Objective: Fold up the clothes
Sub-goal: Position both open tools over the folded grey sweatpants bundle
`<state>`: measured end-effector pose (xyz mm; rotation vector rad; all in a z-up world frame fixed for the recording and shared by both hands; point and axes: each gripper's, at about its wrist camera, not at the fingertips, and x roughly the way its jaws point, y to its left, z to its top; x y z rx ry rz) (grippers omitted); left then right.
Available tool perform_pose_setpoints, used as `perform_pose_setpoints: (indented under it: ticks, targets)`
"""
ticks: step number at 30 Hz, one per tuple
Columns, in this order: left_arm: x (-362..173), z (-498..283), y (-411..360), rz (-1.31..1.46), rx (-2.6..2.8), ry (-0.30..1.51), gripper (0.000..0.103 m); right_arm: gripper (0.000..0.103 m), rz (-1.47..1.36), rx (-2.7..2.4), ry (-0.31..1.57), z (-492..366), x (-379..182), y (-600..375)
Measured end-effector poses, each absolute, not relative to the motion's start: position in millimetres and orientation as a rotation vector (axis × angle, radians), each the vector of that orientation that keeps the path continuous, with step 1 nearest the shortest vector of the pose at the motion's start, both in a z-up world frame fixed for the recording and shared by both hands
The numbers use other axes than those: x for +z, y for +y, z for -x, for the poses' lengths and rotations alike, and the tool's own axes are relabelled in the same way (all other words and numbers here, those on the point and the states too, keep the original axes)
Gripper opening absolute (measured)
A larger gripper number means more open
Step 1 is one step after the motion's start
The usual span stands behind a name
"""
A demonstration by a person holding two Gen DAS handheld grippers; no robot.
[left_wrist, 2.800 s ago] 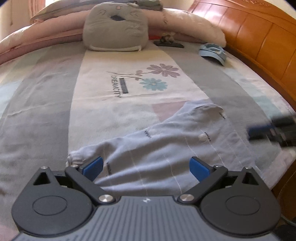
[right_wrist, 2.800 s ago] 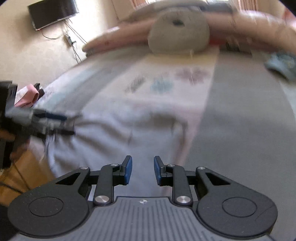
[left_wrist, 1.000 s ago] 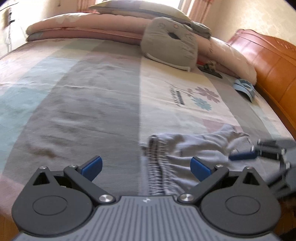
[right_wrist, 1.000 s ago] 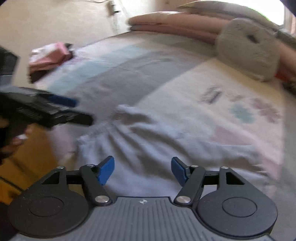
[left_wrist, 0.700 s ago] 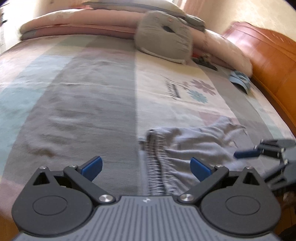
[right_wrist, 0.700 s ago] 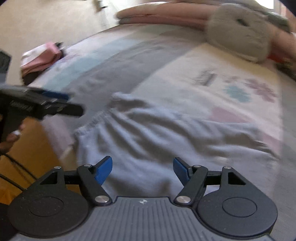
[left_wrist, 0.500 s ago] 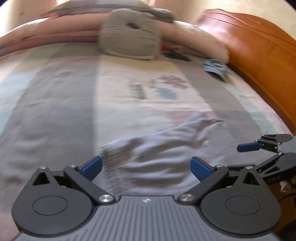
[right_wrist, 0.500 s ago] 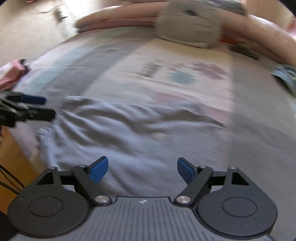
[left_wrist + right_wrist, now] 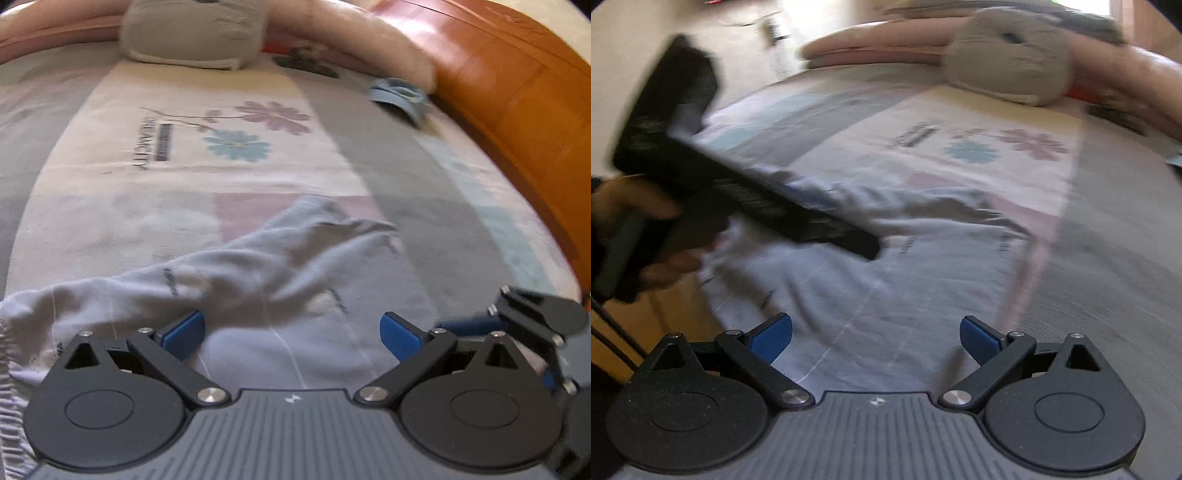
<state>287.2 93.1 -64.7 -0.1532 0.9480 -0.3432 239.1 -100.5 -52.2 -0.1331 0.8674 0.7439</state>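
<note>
Here the grey garment (image 9: 886,280) lies just beyond the right gripper (image 9: 875,328), its jaws spread, just widened, empty.

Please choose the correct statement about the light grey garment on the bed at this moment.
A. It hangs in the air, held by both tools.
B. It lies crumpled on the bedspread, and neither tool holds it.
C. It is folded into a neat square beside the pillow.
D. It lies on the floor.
B: the garment lies wrinkled on the bedspread, and both the left tool and the right tool stand wide open with nothing pressed between the pads.
</note>
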Motion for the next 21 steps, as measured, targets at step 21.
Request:
perform_pose_setpoints:
  ticks: [21]
  targets:
    - [-57, -213, 104, 0.319, 0.030, 1.004, 0.101, 0.103, -0.085, 1.011, 0.884, -270, -58, -131]
